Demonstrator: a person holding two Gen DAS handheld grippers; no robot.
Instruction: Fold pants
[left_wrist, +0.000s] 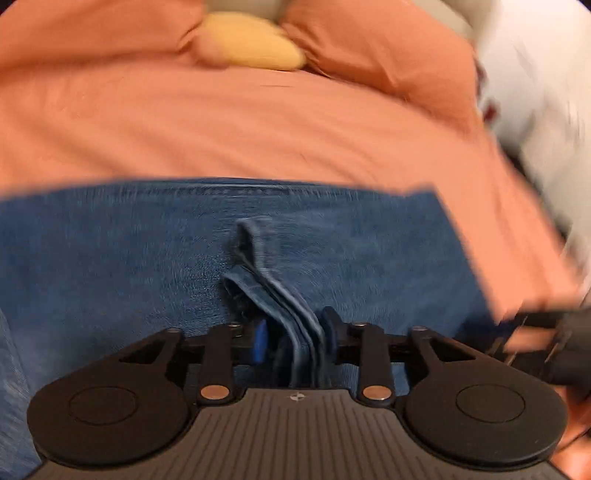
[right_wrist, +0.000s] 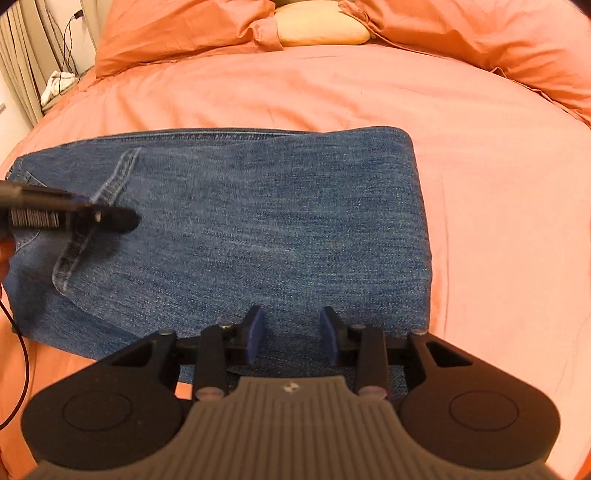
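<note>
Blue jeans (right_wrist: 258, 221) lie folded into a broad rectangle on the orange bed sheet (right_wrist: 480, 184). A hemmed strip of denim (left_wrist: 273, 295) stands up from the fold and runs between the fingers of my left gripper (left_wrist: 295, 334). There is a dark gap beside the left pad (left_wrist: 260, 341), so the pads do not clamp the strip. In the right wrist view the left gripper (right_wrist: 74, 218) hovers over that strip (right_wrist: 110, 184) at the jeans' left end. My right gripper (right_wrist: 293, 332) is open above the jeans' near edge, with flat denim below and nothing pinched.
Orange pillows (right_wrist: 166, 33) and a pale yellow cushion (right_wrist: 321, 29) lie at the head of the bed. Curtains (right_wrist: 22, 74), cables and a white cloth (right_wrist: 55, 85) stand off the bed's left side. The left wrist view is blurred by motion.
</note>
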